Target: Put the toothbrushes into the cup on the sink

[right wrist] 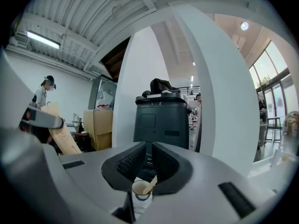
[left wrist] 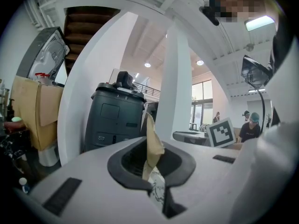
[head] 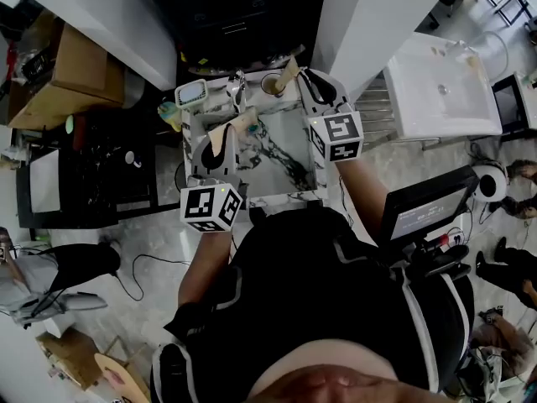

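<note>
The marble-patterned sink (head: 278,195) lies in front of me in the head view. A small white cup (head: 272,83) stands on its back rim with one wooden toothbrush (head: 289,72) leaning in it. My right gripper (head: 312,82) hovers just right of the cup. In the right gripper view that gripper (right wrist: 148,160) is open by a narrow gap, with the cup (right wrist: 140,189) and its toothbrush (right wrist: 152,183) below it. My left gripper (head: 220,141) is over the sink's left side. It is shut on a tan wooden toothbrush (left wrist: 152,141) that stands up between the jaws.
A black bin (head: 235,15) stands behind the sink between white columns. A faucet (head: 237,86) and a teal-rimmed item (head: 191,93) sit on the sink's back left. A second white basin (head: 440,86) is at the right, cardboard boxes (head: 67,78) at the left.
</note>
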